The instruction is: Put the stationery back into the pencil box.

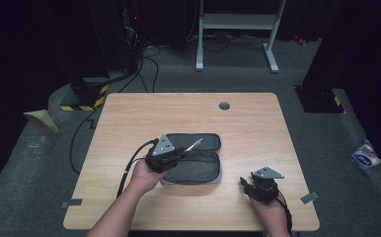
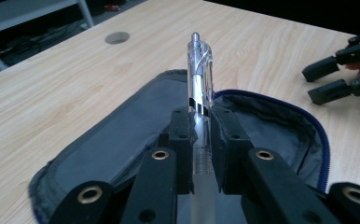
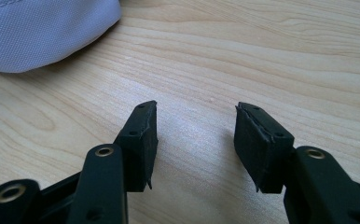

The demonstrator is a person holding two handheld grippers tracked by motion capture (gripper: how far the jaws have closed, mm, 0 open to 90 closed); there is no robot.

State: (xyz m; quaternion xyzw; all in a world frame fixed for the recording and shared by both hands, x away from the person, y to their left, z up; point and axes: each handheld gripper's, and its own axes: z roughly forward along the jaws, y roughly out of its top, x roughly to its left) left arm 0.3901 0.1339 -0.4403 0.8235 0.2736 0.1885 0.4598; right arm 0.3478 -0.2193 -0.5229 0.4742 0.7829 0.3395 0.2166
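Observation:
A dark pencil case [image 1: 194,159] lies unzipped and spread flat at the middle of the table; its grey lining [image 2: 122,135] and blue zip edge show in the left gripper view. My left gripper [image 1: 178,154] is shut on a clear plastic pen [image 2: 199,79], held above the case with its clicker end pointing away from me. The same pen [image 1: 193,145] shows slanting over the case in the high view. My right gripper [image 1: 245,186] rests low at the front right of the table, open, with bare wood between its fingertips [image 3: 143,135]. A pale grey corner of the case [image 3: 43,32] lies to its upper left.
The wooden table [image 1: 129,123] has a round cable hole [image 1: 224,105] near its far edge. Cables, a yellow-black striped base and a white metal frame stand on the floor behind. A small packet lies on the floor at the right.

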